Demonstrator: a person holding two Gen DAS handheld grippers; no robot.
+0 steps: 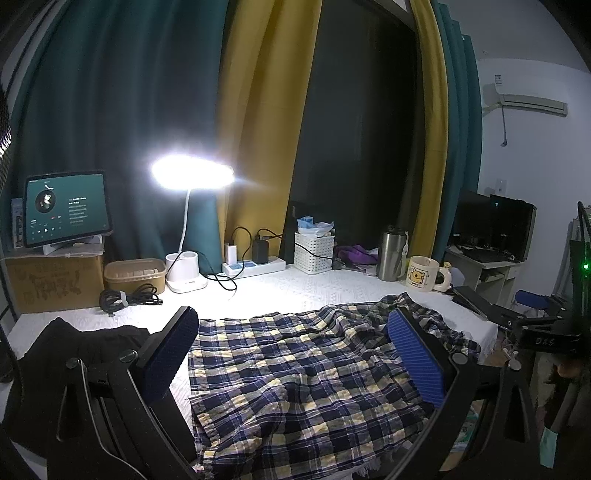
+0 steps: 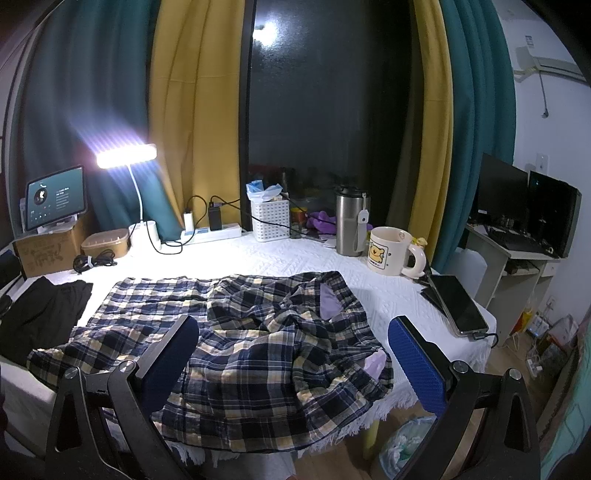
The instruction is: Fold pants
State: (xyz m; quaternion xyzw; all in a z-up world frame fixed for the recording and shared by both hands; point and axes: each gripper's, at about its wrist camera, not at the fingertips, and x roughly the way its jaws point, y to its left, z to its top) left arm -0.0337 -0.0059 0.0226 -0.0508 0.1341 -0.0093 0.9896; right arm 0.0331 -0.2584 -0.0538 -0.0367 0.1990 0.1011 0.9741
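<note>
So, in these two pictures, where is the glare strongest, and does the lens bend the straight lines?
Left wrist view: the desk lamp blows out to a white blob with flare, washing the tablecloth below it; the curtains bow outward. Right wrist view: the lamp is smaller, with streaked flare and a reflection in the dark window; the corners go black, and the plaid pants stay sharp.
</note>
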